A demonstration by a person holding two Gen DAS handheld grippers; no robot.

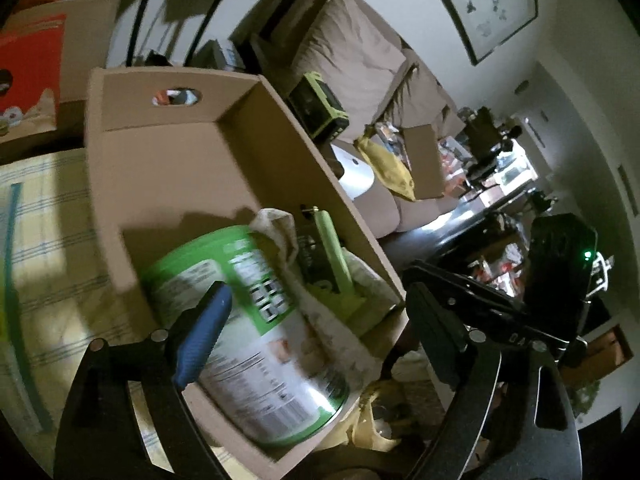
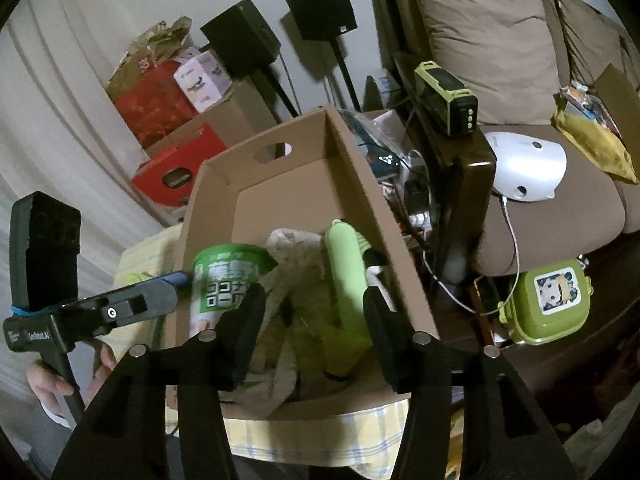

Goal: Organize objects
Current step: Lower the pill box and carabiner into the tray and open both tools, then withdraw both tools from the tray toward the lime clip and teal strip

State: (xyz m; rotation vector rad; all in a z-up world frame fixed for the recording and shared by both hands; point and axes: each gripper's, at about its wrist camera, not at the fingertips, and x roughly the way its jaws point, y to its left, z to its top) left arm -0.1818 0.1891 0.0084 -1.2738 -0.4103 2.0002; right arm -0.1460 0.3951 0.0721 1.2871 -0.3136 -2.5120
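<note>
A brown cardboard box (image 1: 168,168) (image 2: 360,184) stands on a yellow checked cloth. In it lie a green-and-white can (image 1: 256,328) (image 2: 224,280), a light green glue gun (image 1: 336,264) (image 2: 344,280) and crumpled cloth (image 2: 292,248). My left gripper (image 1: 316,320) holds the can between its jaws, its blue pad (image 1: 204,336) on the can's side, just above the box's near end. My right gripper (image 2: 312,328) is open and empty over the box's near edge, its fingers to either side of the glue gun without touching it.
A brown sofa (image 2: 500,40) with cushions stands right of the box, bearing a white device (image 2: 528,168) and a yellow bag (image 2: 596,148). A green lunch box (image 2: 548,304) sits below it. Red boxes (image 2: 168,100) and black speakers (image 2: 240,36) stand behind.
</note>
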